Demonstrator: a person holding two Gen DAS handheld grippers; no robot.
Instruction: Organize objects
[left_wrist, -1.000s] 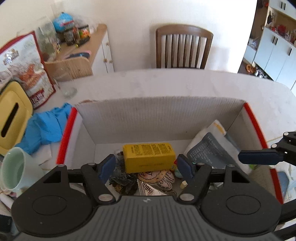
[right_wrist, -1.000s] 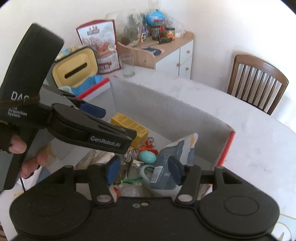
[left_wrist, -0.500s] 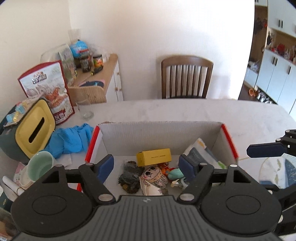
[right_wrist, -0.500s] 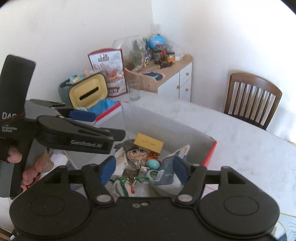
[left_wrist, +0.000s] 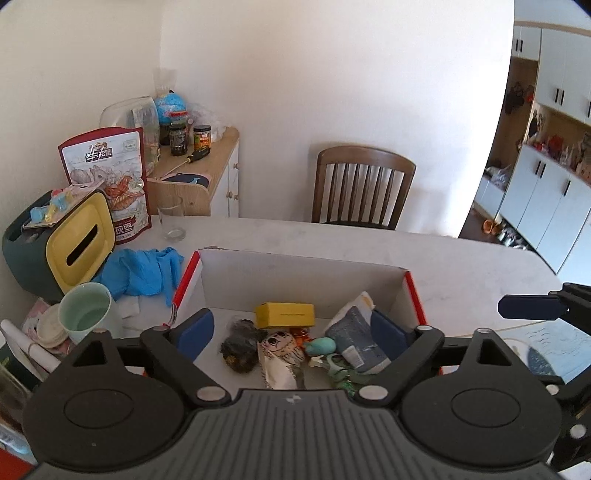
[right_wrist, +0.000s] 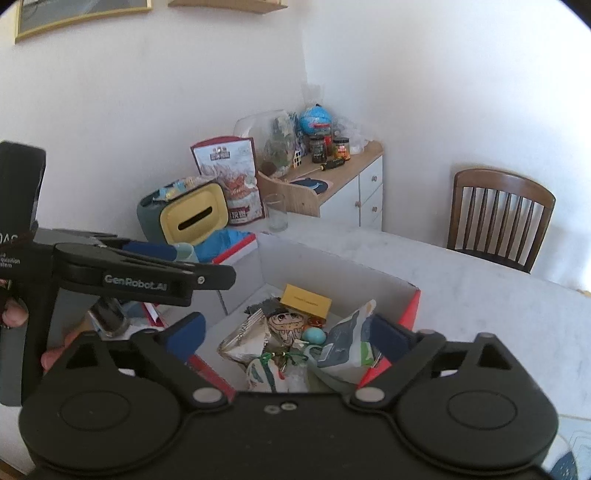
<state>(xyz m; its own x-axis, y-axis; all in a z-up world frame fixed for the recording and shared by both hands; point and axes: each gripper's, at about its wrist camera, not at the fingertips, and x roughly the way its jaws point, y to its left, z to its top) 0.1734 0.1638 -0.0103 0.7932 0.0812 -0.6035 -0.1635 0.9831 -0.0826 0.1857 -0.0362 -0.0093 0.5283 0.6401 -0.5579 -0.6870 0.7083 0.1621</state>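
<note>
A white cardboard box with red edges (left_wrist: 295, 273) (right_wrist: 314, 266) stands on the table. In it lie a yellow carton (left_wrist: 285, 314) (right_wrist: 306, 301), a grey-blue pouch (left_wrist: 356, 338) (right_wrist: 343, 341), a face-print packet (left_wrist: 280, 350) (right_wrist: 282, 323), a dark packet (left_wrist: 240, 347) and a teal egg (left_wrist: 320, 345) (right_wrist: 314, 335). My left gripper (left_wrist: 291, 330) is open and empty, high above the box's near side. My right gripper (right_wrist: 286, 334) is open and empty, above the box's near right corner. The left gripper also shows in the right wrist view (right_wrist: 147, 275).
Left of the box lie blue gloves (left_wrist: 142, 271), a green cup (left_wrist: 88, 314), a yellow-fronted tissue holder (left_wrist: 70, 243), a snack bag (left_wrist: 107, 177) and a glass (left_wrist: 171, 218). A wooden chair (left_wrist: 362, 184) stands behind the table. A side cabinet (left_wrist: 207, 173) holds jars.
Both grippers have risen and drawn back from the box, which now looks smaller and farther below. Both stayed open and empty.
</note>
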